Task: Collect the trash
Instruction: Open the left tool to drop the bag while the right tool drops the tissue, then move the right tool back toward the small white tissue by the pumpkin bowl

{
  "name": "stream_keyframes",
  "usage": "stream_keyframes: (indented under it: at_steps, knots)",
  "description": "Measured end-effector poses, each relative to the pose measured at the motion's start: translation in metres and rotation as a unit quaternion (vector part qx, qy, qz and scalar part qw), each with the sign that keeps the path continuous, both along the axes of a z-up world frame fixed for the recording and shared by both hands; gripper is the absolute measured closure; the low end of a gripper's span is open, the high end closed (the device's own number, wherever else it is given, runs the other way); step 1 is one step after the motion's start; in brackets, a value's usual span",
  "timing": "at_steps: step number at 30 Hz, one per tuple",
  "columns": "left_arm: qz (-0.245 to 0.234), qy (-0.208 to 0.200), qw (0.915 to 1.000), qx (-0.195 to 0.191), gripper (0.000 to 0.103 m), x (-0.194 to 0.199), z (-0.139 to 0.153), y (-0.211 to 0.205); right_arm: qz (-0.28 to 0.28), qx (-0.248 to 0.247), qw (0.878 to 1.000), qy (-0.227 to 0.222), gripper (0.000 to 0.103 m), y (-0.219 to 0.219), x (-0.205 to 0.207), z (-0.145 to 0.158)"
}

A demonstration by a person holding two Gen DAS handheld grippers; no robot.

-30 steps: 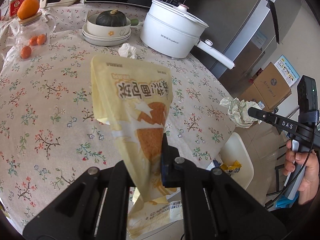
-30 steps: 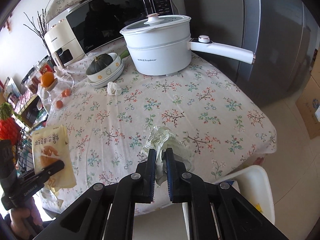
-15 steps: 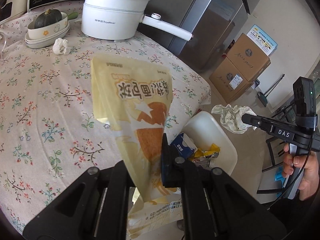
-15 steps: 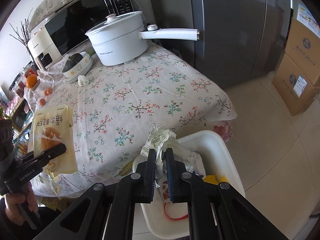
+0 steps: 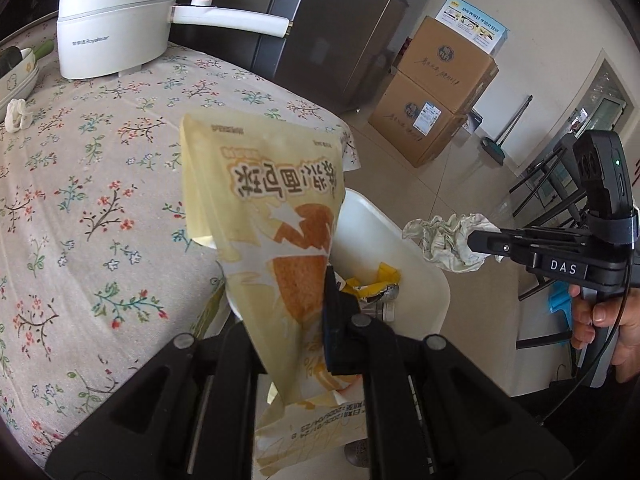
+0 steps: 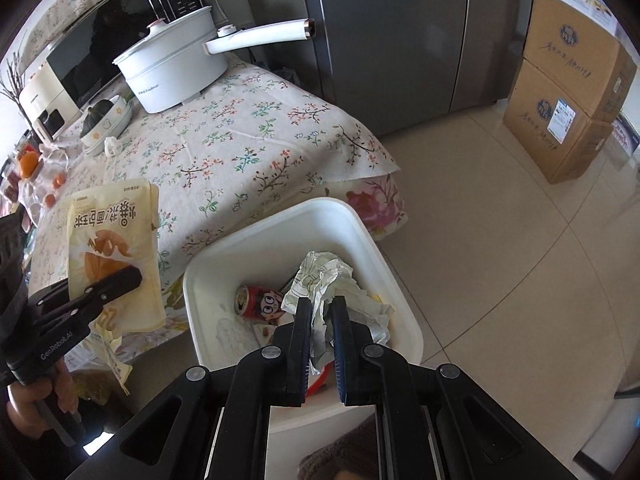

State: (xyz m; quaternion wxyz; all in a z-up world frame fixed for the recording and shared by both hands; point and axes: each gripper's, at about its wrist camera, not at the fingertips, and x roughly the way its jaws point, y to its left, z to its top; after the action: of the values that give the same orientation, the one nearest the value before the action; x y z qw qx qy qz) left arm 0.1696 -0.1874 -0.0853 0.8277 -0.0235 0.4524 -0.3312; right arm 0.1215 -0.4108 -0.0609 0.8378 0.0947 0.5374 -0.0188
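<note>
We see a kitchen with a floor of pale beige tiles [image 6: 500,248], glossy in the daylight. Ahead of the jaws and to their left stands a table under a flowered tablecloth [image 6: 240,148], whose corner hangs down over a second cloth with big pink flowers [image 6: 372,204]. Behind the table rises a tall grey refrigerator [image 6: 400,32]. Far to the right of the jaws, two cardboard boxes [image 6: 568,92] are stacked against a white wall [image 5: 540,8], and a printed notice [image 5: 476,24] is on that wall above them. In the left wrist view, a broom [image 5: 508,128] leans beside the boxes, near a window [image 5: 608,96].
</note>
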Motion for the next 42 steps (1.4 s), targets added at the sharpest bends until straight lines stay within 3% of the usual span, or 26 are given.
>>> stream_keyframes:
  at_steps: [3,5,6,7,9,14,20,22,23,24,25,26,33,42]
  knots:
    - [-0.011,-0.009,0.9999,0.003,0.09,0.0,-0.004,-0.011,-0.001,-0.002,1.0,0.004,0.092,-0.003,-0.003,-0.003]
    - [-0.018,-0.02,0.9996,0.0,0.08,0.0,-0.006,-0.015,-0.001,-0.003,1.0,0.006,0.092,-0.004,-0.005,-0.005]
    - [-0.015,-0.028,0.9995,0.003,0.058,0.001,-0.006,-0.018,-0.002,-0.004,1.0,0.007,0.092,-0.005,-0.006,-0.006]
    - [-0.013,-0.028,0.9995,0.005,0.026,0.003,-0.007,-0.02,-0.002,-0.004,1.0,0.009,0.092,-0.006,-0.007,-0.007]
    - [0.007,-0.026,0.9996,0.012,0.01,0.006,-0.009,-0.017,-0.004,-0.005,1.0,0.011,0.092,-0.008,-0.008,-0.009]
    - [0.032,-0.002,0.9987,0.04,0.008,0.013,-0.012,-0.01,-0.005,-0.006,1.0,0.013,0.092,-0.009,-0.008,-0.011]
    - [0.051,0.0,0.9979,0.041,0.003,0.013,-0.007,0.006,0.0,-0.004,1.0,0.009,0.091,-0.003,-0.004,-0.01]
    - [0.057,-0.002,0.9974,0.045,0.002,0.014,-0.005,0.012,-0.001,-0.007,1.0,0.0,0.086,-0.001,-0.002,-0.008]
    - [0.06,-0.002,0.9971,0.047,0.002,0.014,-0.004,0.014,-0.003,-0.009,1.0,-0.002,0.081,0.0,-0.001,-0.007]
    - [0.065,-0.003,0.9967,0.048,0.001,0.015,-0.003,0.017,-0.007,-0.006,1.0,0.0,0.062,-0.001,0.001,-0.006]
    - [0.07,-0.002,0.9964,0.048,0.001,0.016,-0.002,0.021,-0.013,-0.001,1.0,-0.002,0.036,-0.002,0.001,-0.006]
    - [0.076,-0.001,0.9961,0.046,0.001,0.017,0.0,0.025,-0.022,0.002,1.0,-0.009,0.03,-0.004,0.001,-0.004]
    - [0.109,0.006,0.9936,0.027,0.001,0.025,0.009,0.054,-0.019,-0.001,1.0,-0.012,0.029,0.004,0.009,0.002]
    - [0.143,-0.017,0.9886,0.044,0.001,0.026,0.037,0.1,0.001,-0.004,1.0,-0.03,0.026,0.036,0.039,0.02]
